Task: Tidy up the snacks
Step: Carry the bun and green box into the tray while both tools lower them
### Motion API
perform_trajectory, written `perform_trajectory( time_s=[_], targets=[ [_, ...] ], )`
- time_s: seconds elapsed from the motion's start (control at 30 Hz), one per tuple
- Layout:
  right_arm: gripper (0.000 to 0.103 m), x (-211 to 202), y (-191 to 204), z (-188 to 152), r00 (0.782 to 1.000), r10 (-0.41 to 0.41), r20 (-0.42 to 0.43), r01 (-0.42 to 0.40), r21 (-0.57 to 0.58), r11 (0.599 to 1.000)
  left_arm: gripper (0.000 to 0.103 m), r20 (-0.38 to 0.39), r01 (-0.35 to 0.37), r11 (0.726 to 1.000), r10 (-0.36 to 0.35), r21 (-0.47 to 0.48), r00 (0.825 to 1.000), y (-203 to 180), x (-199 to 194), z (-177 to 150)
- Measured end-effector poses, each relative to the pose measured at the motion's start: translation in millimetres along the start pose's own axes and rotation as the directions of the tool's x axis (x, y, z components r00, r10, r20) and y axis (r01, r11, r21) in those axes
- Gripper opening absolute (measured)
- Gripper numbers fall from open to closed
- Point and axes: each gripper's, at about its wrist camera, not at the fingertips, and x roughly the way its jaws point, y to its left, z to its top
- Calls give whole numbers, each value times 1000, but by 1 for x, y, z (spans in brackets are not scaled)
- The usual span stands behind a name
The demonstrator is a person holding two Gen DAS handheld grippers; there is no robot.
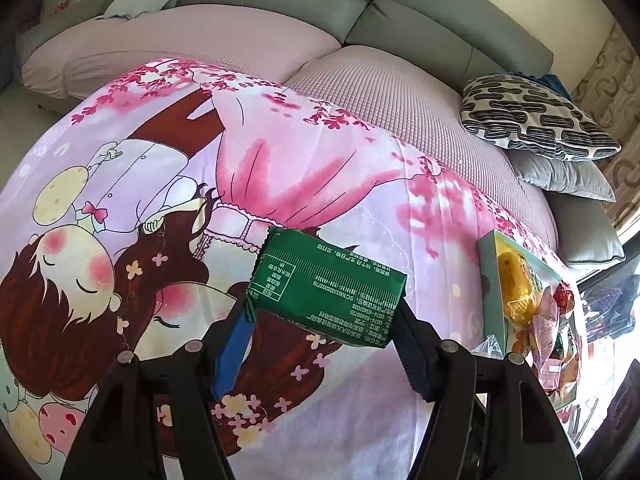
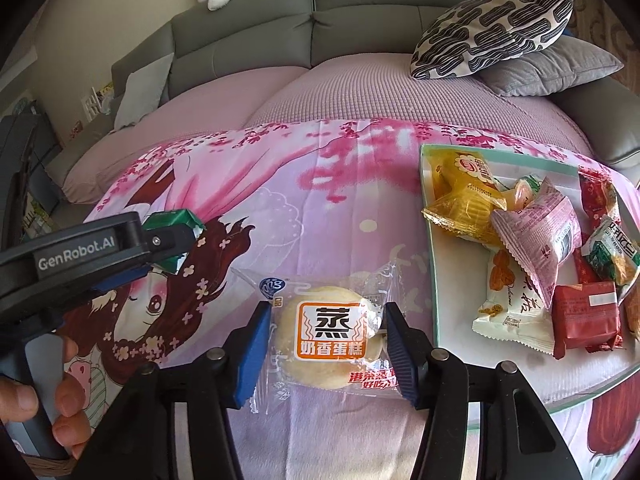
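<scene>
Two handheld grippers work over a pink cartoon-print blanket (image 2: 320, 184) spread on a grey sofa (image 2: 360, 12). On the left, the left gripper (image 1: 324, 316) has its jaws closed on a green snack packet (image 1: 328, 288), one blue pad pressing each end, and holds it above the blanket; in the right wrist view the same gripper (image 2: 176, 240) enters from the left edge with the green wrapper poking out of its tip, and a bare hand (image 2: 60, 400) grips its handle. In the middle, the right gripper (image 2: 328, 344) has its jaws partly closed around a clear-wrapped steamed cake (image 2: 328, 336), pale and round with an orange-framed label; the pads touch the wrapper's two sides, and the cake lies on or just above the blanket, which one I cannot tell. To the right, a shallow pale tray (image 2: 452, 320) with a teal rim rests on the blanket, holding a loose heap of yellow, pink, white, red and green snack packets (image 2: 536, 236). Behind the tray, a black-and-white patterned cushion (image 2: 492, 32) sits on top of a grey cushion (image 2: 556, 68).
</scene>
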Motion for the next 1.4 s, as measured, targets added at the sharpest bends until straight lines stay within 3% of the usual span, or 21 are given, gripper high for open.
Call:
perform_trajectory(
  time_s=[0.23, 0.53, 0.77, 1.03, 1.2, 1.4],
  targets=[
    [58, -10, -6, 2, 999, 22, 24, -22, 19, 1000, 68, 20, -13, 1000, 13, 16, 1000, -10, -7, -2],
    [58, -57, -29, 12, 988, 40, 150, -52, 76, 996, 68, 105, 10, 998, -16, 59, 994, -38, -37, -2],
    [58, -80, -92, 11, 980, -83, 183, 42, 218, 975, 68, 81, 86, 979, -102, 186, 991, -98, -34, -20],
    [58, -110, -186, -5, 945, -280, 168, 193, 406, 893, 68, -9, 189, 913, -199, 360, 980, -182, -20, -57],
    [59, -117, -219, -13, 934, -326, 147, 227, 461, 858, 68, -55, 200, 886, -195, 418, 979, -210, -9, -77],
    [59, -104, -222, -17, 942, -305, 139, 215, 447, 868, 68, -75, 154, 885, -135, 438, 988, -213, 8, -86]
  ],
)
